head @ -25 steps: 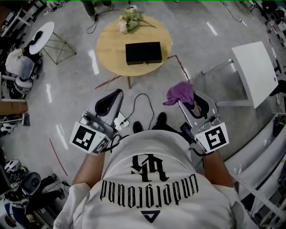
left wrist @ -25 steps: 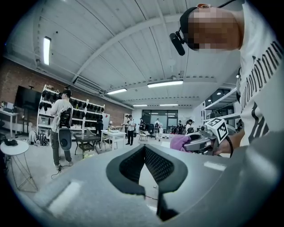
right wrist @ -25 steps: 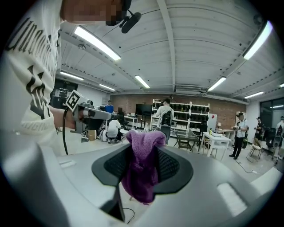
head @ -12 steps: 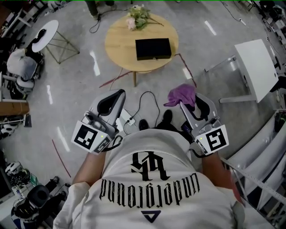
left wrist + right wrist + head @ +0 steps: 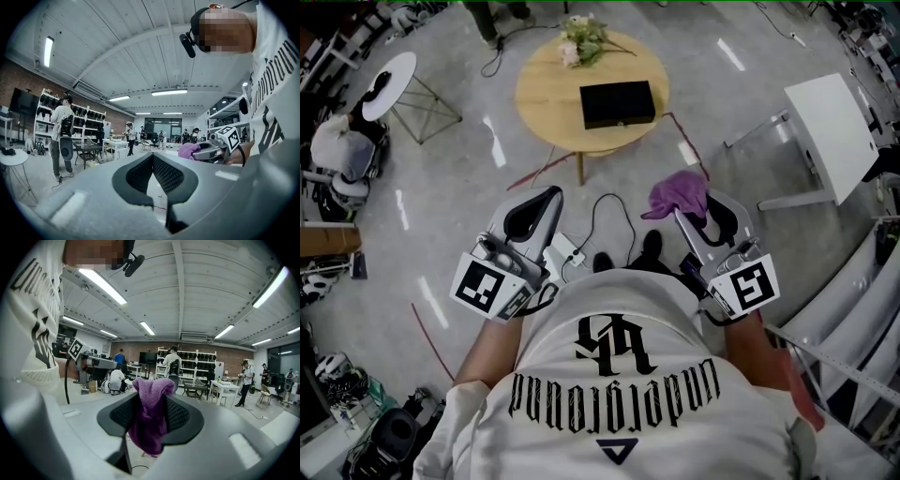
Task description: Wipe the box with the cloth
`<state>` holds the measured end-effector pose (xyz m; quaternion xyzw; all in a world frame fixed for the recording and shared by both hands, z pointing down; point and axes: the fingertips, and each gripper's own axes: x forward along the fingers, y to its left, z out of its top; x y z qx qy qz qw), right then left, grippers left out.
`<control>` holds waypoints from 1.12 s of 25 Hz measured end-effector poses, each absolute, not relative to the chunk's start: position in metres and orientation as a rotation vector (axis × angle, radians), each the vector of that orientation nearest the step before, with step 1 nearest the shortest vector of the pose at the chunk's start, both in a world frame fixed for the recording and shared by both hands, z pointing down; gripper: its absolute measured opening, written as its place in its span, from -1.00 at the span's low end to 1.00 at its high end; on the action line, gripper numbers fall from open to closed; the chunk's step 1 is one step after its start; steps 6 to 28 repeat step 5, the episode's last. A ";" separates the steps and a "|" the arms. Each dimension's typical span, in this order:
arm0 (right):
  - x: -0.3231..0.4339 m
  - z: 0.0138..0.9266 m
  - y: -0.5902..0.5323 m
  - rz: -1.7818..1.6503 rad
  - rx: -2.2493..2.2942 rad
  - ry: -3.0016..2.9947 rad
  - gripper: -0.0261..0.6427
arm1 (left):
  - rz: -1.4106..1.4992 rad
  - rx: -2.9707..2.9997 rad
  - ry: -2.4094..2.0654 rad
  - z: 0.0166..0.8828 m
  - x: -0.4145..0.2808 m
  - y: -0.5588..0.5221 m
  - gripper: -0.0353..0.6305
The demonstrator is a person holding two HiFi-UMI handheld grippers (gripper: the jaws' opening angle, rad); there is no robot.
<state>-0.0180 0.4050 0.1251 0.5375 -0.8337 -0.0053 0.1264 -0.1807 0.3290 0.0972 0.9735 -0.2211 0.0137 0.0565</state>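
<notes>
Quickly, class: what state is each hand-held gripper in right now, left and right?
The left hand-held gripper: closed, holding nothing.
The right hand-held gripper: closed on the purple cloth.

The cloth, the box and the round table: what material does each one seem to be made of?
Cloth: purple with a soft, fuzzy pile, likely microfibre or terry.
Box: black, matte, flat and rectangular; too small to tell, perhaps card or leatherette.
Round table: pale yellowish top, looks like matte wood or wood veneer.
</notes>
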 end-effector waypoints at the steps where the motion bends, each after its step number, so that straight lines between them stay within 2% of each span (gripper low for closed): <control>1: -0.018 0.124 0.405 -0.016 1.566 -2.426 -0.46 | 0.038 2.953 -0.670 0.097 -0.181 0.328 -0.88; 28: -0.018 0.120 0.402 -0.025 1.569 -2.425 -0.46 | 0.031 2.950 -0.665 0.095 -0.180 0.326 -0.88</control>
